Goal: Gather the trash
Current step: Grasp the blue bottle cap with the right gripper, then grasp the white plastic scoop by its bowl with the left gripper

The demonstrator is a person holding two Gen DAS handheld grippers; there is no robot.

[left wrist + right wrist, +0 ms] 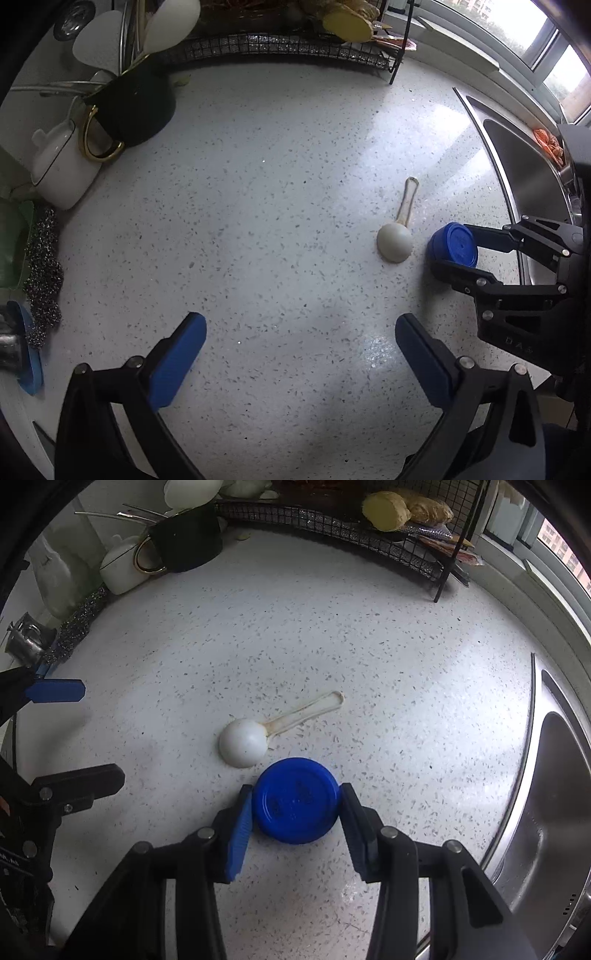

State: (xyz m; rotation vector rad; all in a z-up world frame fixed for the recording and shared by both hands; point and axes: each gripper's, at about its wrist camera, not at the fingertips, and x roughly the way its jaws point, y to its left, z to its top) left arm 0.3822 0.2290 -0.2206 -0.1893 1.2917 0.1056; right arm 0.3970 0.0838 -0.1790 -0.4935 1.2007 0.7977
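While my right tongs (295, 812) sit clamped on the blue cap (296, 800) near the table's (369, 646) sink-side edge, my left tongs (301, 354) hang wide apart and empty. Next is a straight lift, I reckon, without nudging the white scoop (244, 743) just beyond. No bin in view, and the rack (332, 520) at the far edge is cut off.

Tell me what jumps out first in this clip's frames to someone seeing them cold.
The bright blue lid on the speckled counter, sitting between the two pads of the right gripper, which look to touch its rim. Just beyond it lies a white scoop, bowl down, its stained handle pointing away toward the wire rack. The left gripper hangs open over bare counter, holding nothing.
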